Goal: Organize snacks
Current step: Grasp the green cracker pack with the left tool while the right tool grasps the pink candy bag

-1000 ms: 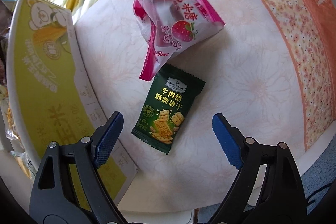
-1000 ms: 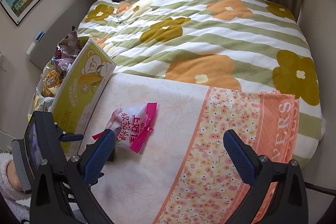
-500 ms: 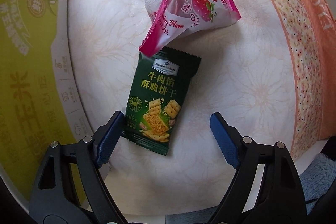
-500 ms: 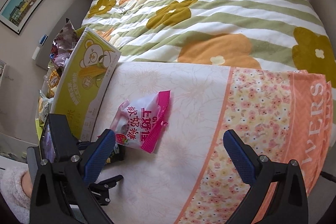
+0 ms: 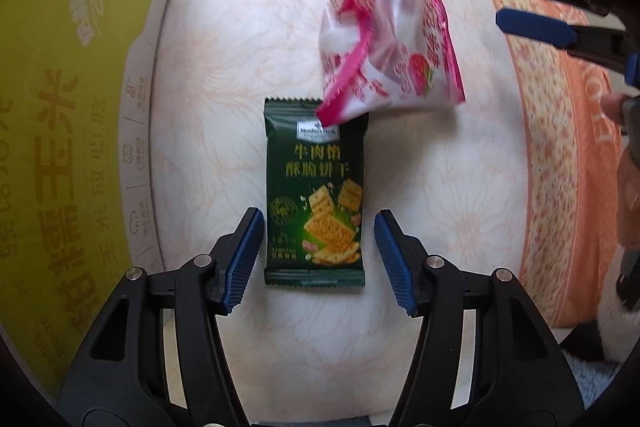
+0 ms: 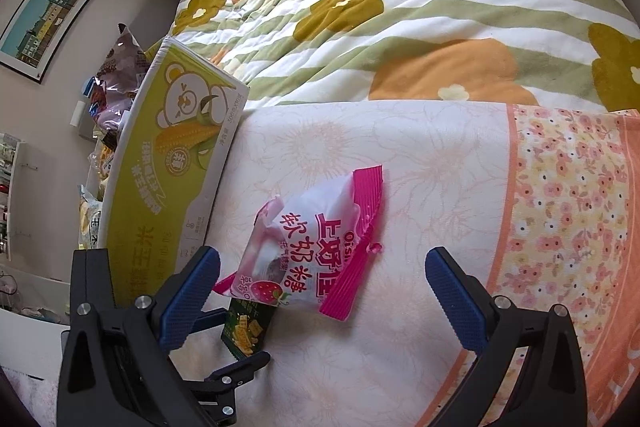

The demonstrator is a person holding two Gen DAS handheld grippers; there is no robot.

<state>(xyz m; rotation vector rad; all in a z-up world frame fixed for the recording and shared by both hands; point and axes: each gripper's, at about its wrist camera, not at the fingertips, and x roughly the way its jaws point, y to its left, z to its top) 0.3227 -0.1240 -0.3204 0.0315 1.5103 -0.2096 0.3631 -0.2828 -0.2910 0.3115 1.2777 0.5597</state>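
A dark green cracker packet (image 5: 314, 195) lies flat on the white floral cloth (image 5: 440, 207). My left gripper (image 5: 318, 261) points down over it, its jaws closing, with the packet's lower half between the blue pads (image 5: 244, 259). A thin gap still shows on each side. A pink-and-white strawberry candy bag (image 5: 392, 39) overlaps the packet's top corner. In the right wrist view that candy bag (image 6: 316, 247) lies just ahead of my right gripper (image 6: 324, 301), which is open and holds nothing. The green packet (image 6: 246, 331) peeks out from under the bag.
A tall yellow-green corn box (image 5: 72, 107) stands along the left of the cloth, close to my left finger. Several snack bags (image 6: 120, 75) are piled behind the box. A flowered quilt (image 6: 400, 7) lies beyond, and the cloth's orange border (image 6: 568, 227) runs on the right.
My left gripper has rolled and sunk until the green packet lines up between its fingers, and its jaws have narrowed a lot. My right gripper has come down nearer the pink bag.
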